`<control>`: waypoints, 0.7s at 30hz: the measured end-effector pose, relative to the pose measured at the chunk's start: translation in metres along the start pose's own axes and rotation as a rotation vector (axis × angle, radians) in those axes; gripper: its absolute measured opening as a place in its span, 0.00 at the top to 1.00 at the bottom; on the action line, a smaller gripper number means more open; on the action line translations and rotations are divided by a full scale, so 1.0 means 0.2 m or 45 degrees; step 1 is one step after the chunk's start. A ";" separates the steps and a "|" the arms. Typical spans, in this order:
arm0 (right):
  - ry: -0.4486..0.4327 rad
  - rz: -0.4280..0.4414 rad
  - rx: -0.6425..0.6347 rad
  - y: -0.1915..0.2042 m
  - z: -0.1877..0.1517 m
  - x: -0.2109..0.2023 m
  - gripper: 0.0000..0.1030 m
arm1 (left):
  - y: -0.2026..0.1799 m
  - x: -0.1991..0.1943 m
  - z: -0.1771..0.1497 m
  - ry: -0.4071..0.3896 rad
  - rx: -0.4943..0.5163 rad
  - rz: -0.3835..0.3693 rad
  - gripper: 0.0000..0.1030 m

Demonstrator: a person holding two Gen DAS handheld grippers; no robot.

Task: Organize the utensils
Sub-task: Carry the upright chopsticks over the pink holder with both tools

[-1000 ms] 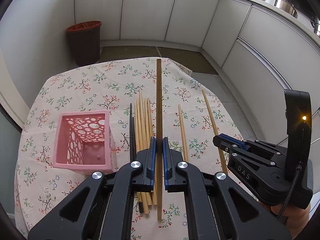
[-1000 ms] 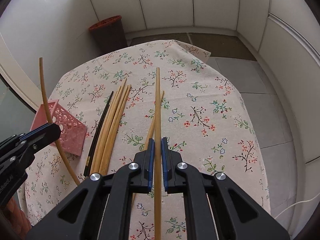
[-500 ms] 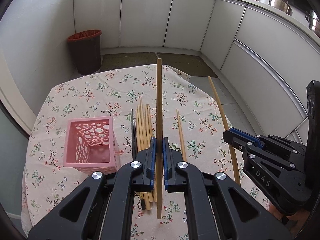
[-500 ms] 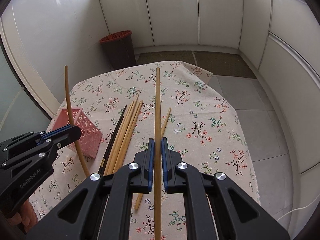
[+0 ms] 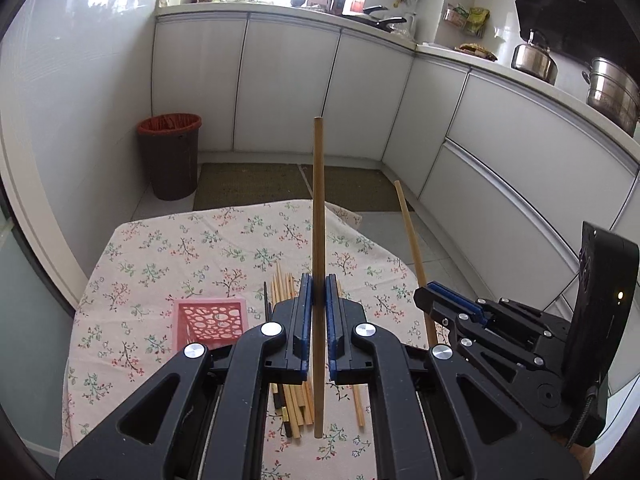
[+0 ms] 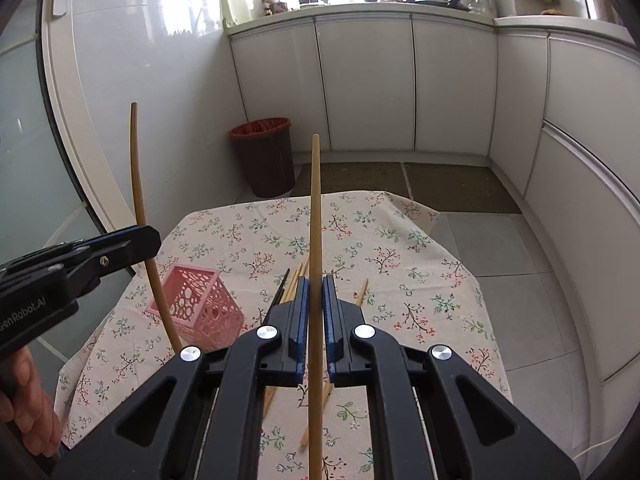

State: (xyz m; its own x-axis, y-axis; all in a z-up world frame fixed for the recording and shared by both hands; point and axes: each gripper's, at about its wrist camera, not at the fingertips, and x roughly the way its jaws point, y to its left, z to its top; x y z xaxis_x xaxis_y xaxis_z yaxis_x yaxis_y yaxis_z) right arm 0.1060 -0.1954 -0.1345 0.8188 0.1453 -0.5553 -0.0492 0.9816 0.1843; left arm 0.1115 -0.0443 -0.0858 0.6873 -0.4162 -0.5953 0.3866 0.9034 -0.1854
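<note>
Jaws of both the left gripper (image 5: 316, 300) and right gripper (image 6: 315, 300) clamp one chopstick each; tip them upright directly above the pink holder (image 6: 196, 306) before lowering.

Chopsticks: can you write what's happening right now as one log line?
left gripper: shut on chopstick | right gripper: shut on second chopstick | pink basket: on table, empty

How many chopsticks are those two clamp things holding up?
2: one chopstick clamped in the left gripper, another in the right gripper. More lie on the table, partly hidden.
</note>
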 end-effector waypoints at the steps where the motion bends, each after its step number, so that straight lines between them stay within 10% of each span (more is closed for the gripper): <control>1: -0.022 0.014 0.000 0.01 0.01 -0.01 0.93 | 0.02 -0.02 0.01 -0.019 -0.005 0.001 0.94; 21: -0.230 0.330 0.000 0.31 0.17 0.06 0.93 | 0.36 -0.16 0.15 -0.289 -0.128 0.082 0.94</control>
State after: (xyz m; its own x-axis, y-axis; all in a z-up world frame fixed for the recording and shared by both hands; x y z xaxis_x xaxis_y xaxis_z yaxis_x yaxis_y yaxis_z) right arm 0.1326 -0.1364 -0.1015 0.8672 0.3667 -0.3369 -0.2697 0.9146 0.3012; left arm 0.1348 0.0306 -0.0561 0.8333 -0.3595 -0.4201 0.2820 0.9298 -0.2364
